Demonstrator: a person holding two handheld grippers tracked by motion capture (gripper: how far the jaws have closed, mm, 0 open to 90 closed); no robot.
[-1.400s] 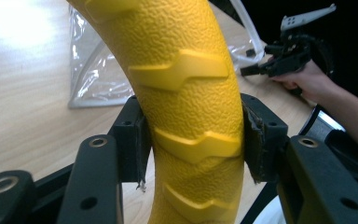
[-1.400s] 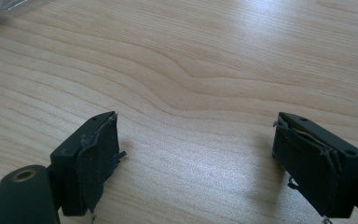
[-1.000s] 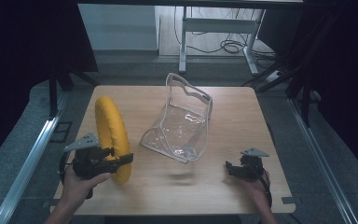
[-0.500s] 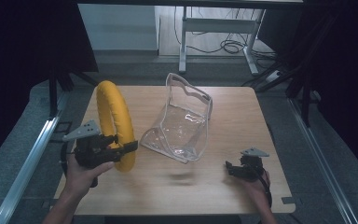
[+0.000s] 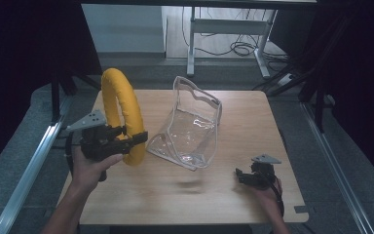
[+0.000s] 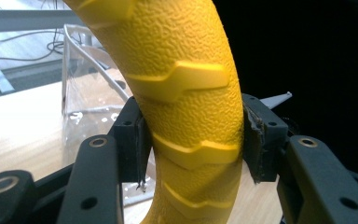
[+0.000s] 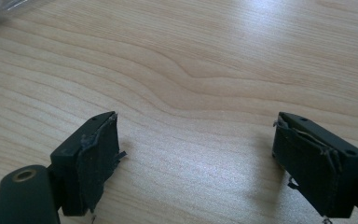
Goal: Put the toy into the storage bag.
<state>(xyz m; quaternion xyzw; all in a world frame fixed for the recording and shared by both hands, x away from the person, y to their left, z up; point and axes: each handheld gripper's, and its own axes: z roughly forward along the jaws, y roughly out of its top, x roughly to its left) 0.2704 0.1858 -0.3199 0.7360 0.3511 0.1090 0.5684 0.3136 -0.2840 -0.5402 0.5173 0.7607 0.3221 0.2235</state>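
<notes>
Both grippers, left gripper (image 5: 135, 140) at lower left and right gripper (image 5: 238, 176) at lower right, are black with grey three-cornered plates; jaws carry frayed black pads and round screw holes; forearms bare

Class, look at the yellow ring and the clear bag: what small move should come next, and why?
Probably carry the yellow ring sideways toward the clear bag. The left hand-held gripper is shut on the ring, which stands upright and looks raised off the table; the bag stands beside it with its mouth open. The right hand-held gripper rests open and could steady the bag.
</notes>
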